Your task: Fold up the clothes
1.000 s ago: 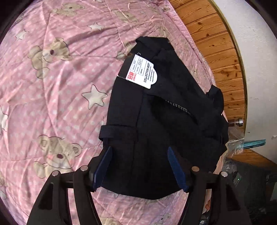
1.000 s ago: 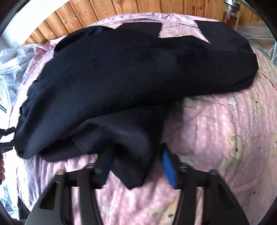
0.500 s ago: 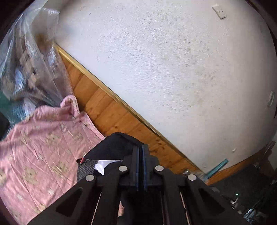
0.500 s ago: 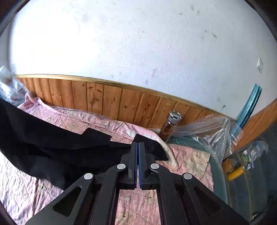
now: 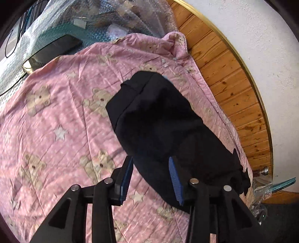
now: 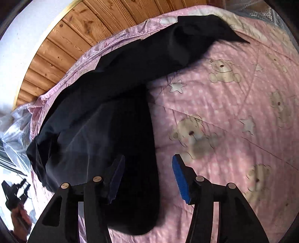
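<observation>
A pink quilt [image 5: 61, 115] printed with bears and stars covers the bed and fills most of both views. Along its far edge runs a wood-panelled wall [image 5: 233, 78] with a gold trim and white plaster above.

The black garment [image 5: 160, 119] lies on the quilt as one long dark band. In the left wrist view its long axis runs from a squared, seamed end near the quilt's far corner down toward the lower right, close along the panelling. In the right wrist view the garment [image 6: 115, 97] stretches from a narrow pointed end at the upper right to a bulky bunched mass at the lower left, with a lobe folded down toward the camera. The side nearest the wall has little spare quilt; the other side has a broad open stretch of quilt.

Bubble wrap [image 5: 119, 16] lies past the quilt's far corner, with a dark phone [image 5: 54, 48] on it.

The left gripper [image 5: 152, 179] has its jaws spread, the garment's near edge lying between the blue pads [image 5: 174, 181] without being pinched. The right gripper [image 6: 147, 179] also stands with jaws released, the folded lobe passing between them, nearer the left pad. At the lower left of the right wrist view a hand [image 6: 18, 218] holds the other tool.
</observation>
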The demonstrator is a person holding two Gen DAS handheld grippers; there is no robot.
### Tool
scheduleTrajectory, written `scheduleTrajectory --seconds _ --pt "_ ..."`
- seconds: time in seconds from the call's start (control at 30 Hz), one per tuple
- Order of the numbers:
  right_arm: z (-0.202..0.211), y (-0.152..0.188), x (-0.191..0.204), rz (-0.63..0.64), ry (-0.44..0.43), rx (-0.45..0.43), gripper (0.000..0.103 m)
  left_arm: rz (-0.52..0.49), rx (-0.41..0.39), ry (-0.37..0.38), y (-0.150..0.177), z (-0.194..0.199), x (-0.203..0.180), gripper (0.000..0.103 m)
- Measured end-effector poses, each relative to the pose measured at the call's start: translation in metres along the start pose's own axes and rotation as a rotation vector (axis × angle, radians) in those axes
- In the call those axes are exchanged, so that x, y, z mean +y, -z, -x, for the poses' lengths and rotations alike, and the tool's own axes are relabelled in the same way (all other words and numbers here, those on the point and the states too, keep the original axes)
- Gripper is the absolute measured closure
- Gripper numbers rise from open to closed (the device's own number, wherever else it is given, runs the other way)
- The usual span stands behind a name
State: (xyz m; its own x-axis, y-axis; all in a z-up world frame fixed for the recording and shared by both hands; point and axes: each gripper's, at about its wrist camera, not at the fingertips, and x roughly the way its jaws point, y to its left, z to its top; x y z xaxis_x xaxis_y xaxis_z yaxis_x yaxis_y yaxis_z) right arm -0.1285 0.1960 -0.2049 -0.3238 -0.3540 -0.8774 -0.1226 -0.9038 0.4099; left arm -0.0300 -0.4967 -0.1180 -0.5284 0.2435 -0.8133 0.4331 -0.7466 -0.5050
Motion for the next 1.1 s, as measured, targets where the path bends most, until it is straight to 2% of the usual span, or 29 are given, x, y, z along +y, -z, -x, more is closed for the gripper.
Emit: scheduleTrajectory --seconds 0.13,0.17,0.2,0.23,0.27,0.33,0.43,0.5,0.57,0.6,0.67,0.7,0.73,0.83,0.9,1.0,1.1 --pt "-0.04 -0.036 0.022 0.012 -0.045 -0.013 0.046 -0.042 0.069 0.001 0.028 -0.015 -0.023 0.06" --pt "-0.043 -0.041 0.029 0.038 -0.039 -0.035 0.055 -0.048 0.078 0.004 0.03 -0.021 -0.028 0.06" --pt "-0.046 -0.046 0.036 0.062 -0.042 -0.036 0.071 -0.05 0.083 0.001 0.03 -0.027 -0.033 0.06" --pt "-0.048 -0.049 0.041 0.083 -0.05 -0.02 0.1 -0.05 0.085 0.002 0.028 -0.034 -0.037 0.06" --pt "-0.042 -0.05 0.047 0.104 -0.054 -0.019 0.101 -0.046 0.085 0.006 0.025 -0.04 -0.039 0.06" --pt "0.0 -0.047 0.063 0.138 -0.103 -0.077 0.101 -0.037 0.082 -0.005 0.017 -0.051 -0.044 0.06" --pt "0.119 -0.02 0.096 0.183 -0.128 -0.244 0.101 -0.032 0.055 -0.001 0.004 -0.052 -0.05 0.06" --pt "0.172 0.017 0.119 0.246 -0.075 -0.29 0.101 -0.037 0.039 0.006 -0.004 -0.049 -0.055 0.06" --pt "0.184 0.049 0.12 0.307 0.006 -0.294 0.1 -0.058 0.028 0.003 -0.006 -0.048 -0.064 0.06" --pt "0.177 0.062 0.114 0.318 0.039 -0.282 0.098 -0.073 0.034 0.021 -0.006 -0.049 -0.071 0.06" --pt "0.142 0.072 0.093 0.284 0.044 -0.166 0.078 -0.107 0.065 0.052 -0.001 -0.056 -0.088 0.06" --pt "0.128 0.072 0.079 0.248 0.05 -0.116 0.077 -0.126 0.086 0.064 0.002 -0.06 -0.098 0.06" --pt "0.123 0.071 0.066 0.205 0.052 -0.121 0.076 -0.146 0.106 0.077 0.006 -0.064 -0.108 0.06" --pt "0.126 0.047 0.026 0.047 -0.033 -0.197 0.059 -0.218 0.144 0.112 0.017 -0.066 -0.135 0.06" --pt "0.111 0.019 0.014 0.018 -0.056 -0.219 0.05 -0.256 0.16 0.115 0.021 -0.069 -0.146 0.06" --pt "0.053 -0.025 0.02 0.074 -0.078 -0.088 0.049 -0.26 0.173 0.078 0.022 -0.076 -0.146 0.06" --pt "-0.006 -0.055 0.037 0.153 -0.065 0.034 0.049 -0.227 0.187 0.045 0.025 -0.083 -0.137 0.06"
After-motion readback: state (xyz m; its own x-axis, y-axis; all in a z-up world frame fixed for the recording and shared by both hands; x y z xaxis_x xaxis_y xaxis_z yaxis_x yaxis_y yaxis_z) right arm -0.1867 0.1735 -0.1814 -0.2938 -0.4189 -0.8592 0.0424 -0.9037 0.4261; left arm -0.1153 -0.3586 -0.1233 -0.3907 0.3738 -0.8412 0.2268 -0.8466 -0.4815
